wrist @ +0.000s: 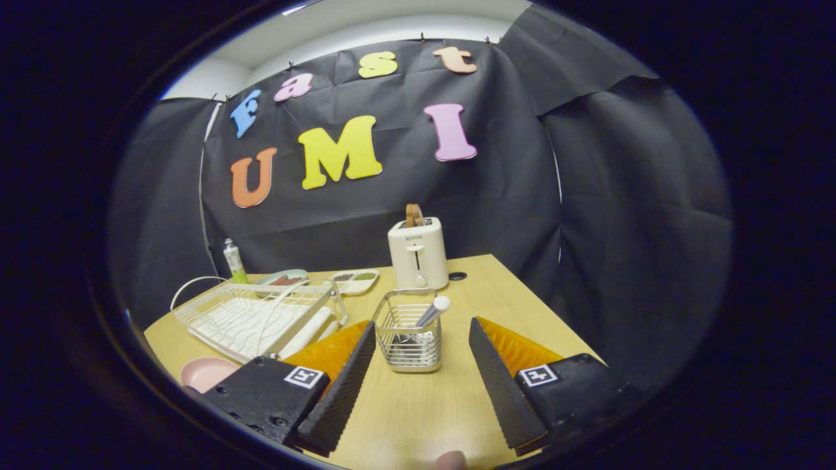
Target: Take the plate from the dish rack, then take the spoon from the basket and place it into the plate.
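So the jaws (421, 333) are spread wide apart with nothing held, hovering over the wooden surface (418, 411). One wire basket (408, 329) sits on the surface just ahead of them, more or less lined up with the gap between the two fingers. One spoon (432, 311) stands in it, its pale handle leaning out over the basket's far right rim, the bowl end down inside and hard to make out through the wires.

Left of the basket there's one white dish rack (261, 313), lying at a slant behind the left finger. One pink plate (208, 373) lies flat on the surface near the rack's closest corner, just beside the left finger's body, partly cut off so I only see part of it.

Farther back: one cream toaster (418, 253) beyond the basket with one brown slice (414, 214) sticking out of the top. Behind the rack there are two shallow dishes, one roundish (282, 279) and one divided tray (356, 281) with some dark and green stuff in it, can't tell what. One small tube-like bottle (233, 260) stands upright at the back left corner. One small dark hole (458, 276) in the surface just right of the toaster
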